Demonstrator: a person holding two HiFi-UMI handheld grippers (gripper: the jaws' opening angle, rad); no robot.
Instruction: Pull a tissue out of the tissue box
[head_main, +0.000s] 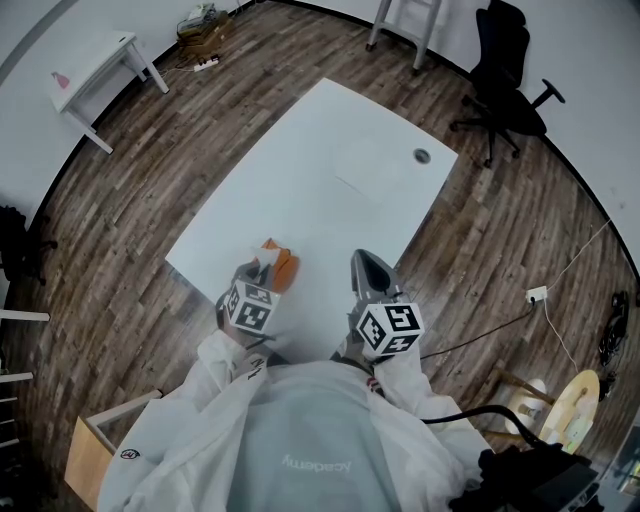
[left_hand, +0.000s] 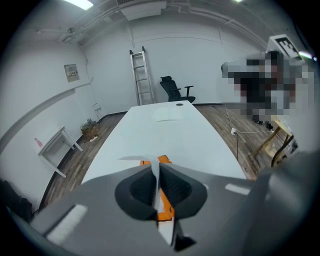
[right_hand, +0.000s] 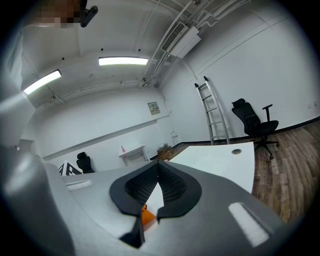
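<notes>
Orange tissue box (head_main: 283, 266) at table's (head_main: 340, 150) near edge; white tissue (left_hand: 155, 175) (upright) sticks out.

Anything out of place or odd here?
Nothing spilled or damaged. Only oddity: what looks like a loose white sheet lies flat far up the table, away from the orange tissue box, whose tissue the left gripper pinches.

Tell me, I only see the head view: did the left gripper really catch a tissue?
Observer: Yes. In the left gripper view, the left gripper has its jaws shut on a thin white tissue.
Operator: Is it out of the box?
Observer: The orange tissue box shows just beyond the jaws; whether the sheet is free, I cannot tell.
Operator: And the other one?
Observer: The right gripper has its jaws together, nothing pinched.
</notes>
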